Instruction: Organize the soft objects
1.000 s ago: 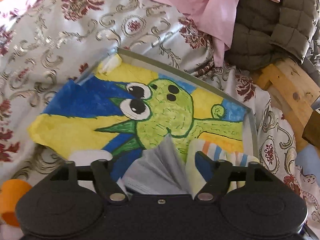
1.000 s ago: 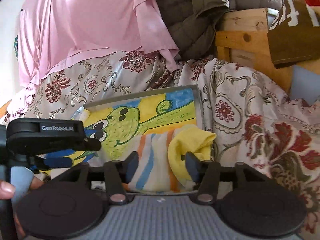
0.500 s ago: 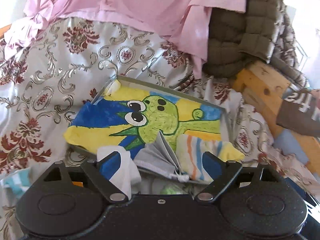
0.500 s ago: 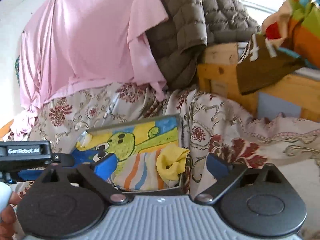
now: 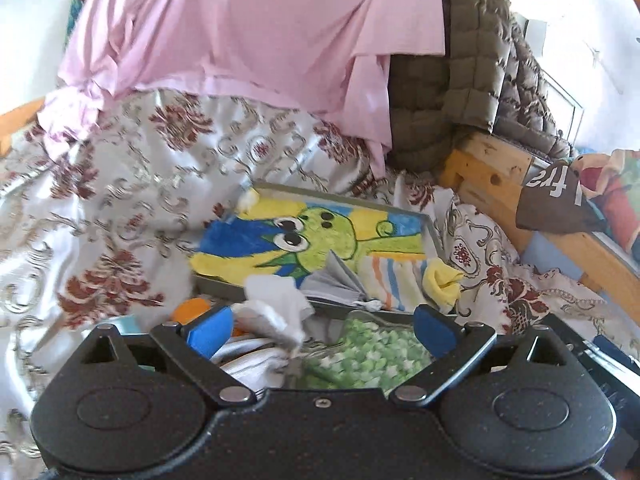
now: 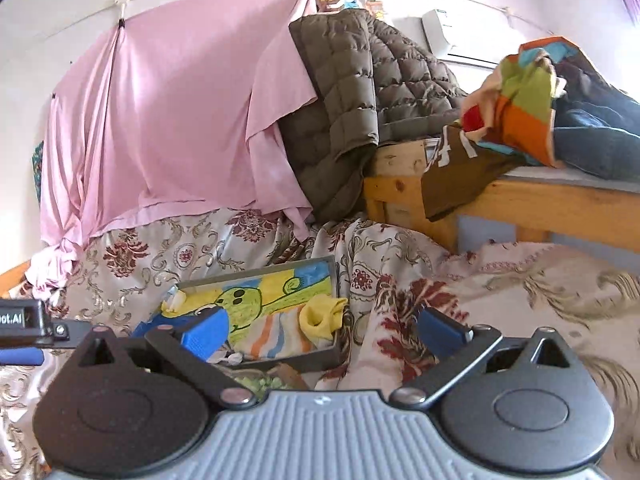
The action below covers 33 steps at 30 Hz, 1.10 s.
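Observation:
A grey tray (image 5: 435,236) lined with a green cartoon drawing lies on the floral bedspread. At its near end lie a striped cloth with a yellow end (image 5: 394,282) and a folded grey cloth (image 5: 340,284). A crumpled white cloth (image 5: 276,310) sits at the tray's near edge. My left gripper (image 5: 320,330) hovers in front of the tray, its jaws opening, gripping nothing, above a green-speckled cloth (image 5: 368,356). My right gripper (image 6: 324,330) stands open and empty, back from the tray (image 6: 320,358) and the striped cloth (image 6: 276,336).
A pink sheet (image 6: 180,120) and a brown quilted jacket (image 6: 352,100) hang behind the bed. A wooden frame (image 6: 500,200) at the right carries a brown garment, a colourful cloth and dark clothes. An orange item (image 5: 192,308) lies left of the tray.
Both grippers have opened and drawn back and up from the tray. The right let go of the striped yellow cloth and the left let go of the grey cloth; both now lie in the tray.

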Each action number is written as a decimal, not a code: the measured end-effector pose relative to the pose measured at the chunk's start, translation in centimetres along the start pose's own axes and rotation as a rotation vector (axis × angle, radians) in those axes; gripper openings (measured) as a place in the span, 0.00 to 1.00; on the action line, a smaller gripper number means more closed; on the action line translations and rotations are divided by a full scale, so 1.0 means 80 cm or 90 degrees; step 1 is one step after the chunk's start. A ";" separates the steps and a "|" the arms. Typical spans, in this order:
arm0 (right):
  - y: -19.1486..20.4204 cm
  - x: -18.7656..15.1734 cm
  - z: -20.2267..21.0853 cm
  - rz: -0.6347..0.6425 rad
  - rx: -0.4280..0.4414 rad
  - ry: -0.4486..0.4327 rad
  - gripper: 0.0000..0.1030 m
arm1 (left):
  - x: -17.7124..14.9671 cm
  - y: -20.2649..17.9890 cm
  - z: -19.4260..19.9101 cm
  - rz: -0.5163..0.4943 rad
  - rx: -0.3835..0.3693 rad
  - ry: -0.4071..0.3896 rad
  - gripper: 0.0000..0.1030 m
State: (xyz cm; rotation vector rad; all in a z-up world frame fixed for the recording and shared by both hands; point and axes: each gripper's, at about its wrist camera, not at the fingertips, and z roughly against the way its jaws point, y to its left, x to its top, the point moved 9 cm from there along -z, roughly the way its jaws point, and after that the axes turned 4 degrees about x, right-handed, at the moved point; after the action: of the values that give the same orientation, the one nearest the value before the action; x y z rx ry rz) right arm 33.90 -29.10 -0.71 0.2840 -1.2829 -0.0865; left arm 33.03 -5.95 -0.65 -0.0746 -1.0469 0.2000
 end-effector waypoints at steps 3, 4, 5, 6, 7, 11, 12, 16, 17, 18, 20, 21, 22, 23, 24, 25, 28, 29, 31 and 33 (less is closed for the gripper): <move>0.007 -0.007 0.018 -0.004 0.009 0.002 1.00 | -0.009 0.017 0.020 0.002 0.009 -0.013 0.95; 0.010 -0.010 0.023 -0.002 0.012 0.004 1.00 | -0.013 0.022 0.027 0.004 0.010 -0.014 0.95; 0.014 -0.012 0.030 0.001 0.017 0.005 1.00 | -0.017 0.027 0.032 0.007 0.010 -0.014 0.95; 0.018 -0.015 0.035 0.004 0.020 0.006 1.00 | -0.021 0.031 0.038 0.008 0.011 -0.013 0.96; 0.022 -0.018 0.041 0.006 0.023 0.008 1.00 | -0.024 0.036 0.043 0.010 0.013 -0.014 0.96; 0.040 -0.028 0.062 0.025 0.033 0.011 1.00 | -0.041 0.056 0.061 0.015 0.020 -0.013 0.96; 0.043 -0.030 0.066 0.029 0.033 0.010 1.00 | -0.044 0.062 0.066 0.019 0.023 -0.014 0.96; 0.053 -0.036 0.085 0.034 0.033 0.007 1.00 | -0.056 0.084 0.083 0.033 0.030 -0.017 0.96; 0.055 -0.037 0.089 0.036 0.033 0.006 1.00 | -0.058 0.089 0.087 0.036 0.031 -0.018 0.96; 0.058 -0.038 0.093 0.037 0.032 0.006 1.00 | -0.061 0.094 0.092 0.039 0.032 -0.020 0.96; 0.062 -0.041 0.100 0.040 0.029 0.004 1.00 | -0.065 0.101 0.099 0.044 0.034 -0.023 0.96; 0.063 -0.042 0.103 0.041 0.029 0.005 1.00 | -0.067 0.105 0.102 0.046 0.035 -0.025 0.97; 0.064 -0.044 0.107 0.043 0.029 0.005 1.00 | -0.068 0.110 0.105 0.047 0.037 -0.028 0.98; 0.067 -0.045 0.110 0.046 0.028 0.002 1.00 | -0.070 0.114 0.109 0.049 0.041 -0.031 0.99; 0.068 -0.045 0.114 0.051 0.027 -0.001 1.00 | -0.072 0.117 0.112 0.051 0.042 -0.033 0.99; 0.070 -0.045 0.117 0.056 0.025 -0.004 1.00 | -0.074 0.120 0.115 0.054 0.043 -0.035 0.99; 0.074 -0.047 0.126 0.056 0.028 -0.005 1.00 | -0.080 0.128 0.124 0.054 0.047 -0.037 0.99; 0.076 -0.048 0.128 0.055 0.029 -0.002 1.00 | -0.083 0.131 0.127 0.053 0.048 -0.038 0.99; 0.079 -0.054 0.132 0.055 0.030 0.012 1.00 | -0.089 0.135 0.132 0.047 0.047 -0.040 0.99; 0.084 -0.060 0.138 0.061 0.033 0.024 1.00 | -0.096 0.139 0.137 0.044 0.050 -0.039 0.99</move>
State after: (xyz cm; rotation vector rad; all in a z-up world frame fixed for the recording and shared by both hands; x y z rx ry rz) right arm 21.39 -23.35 -0.69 0.2667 -1.2598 0.0328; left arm 18.42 3.00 -3.50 -0.0343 -1.0976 0.3074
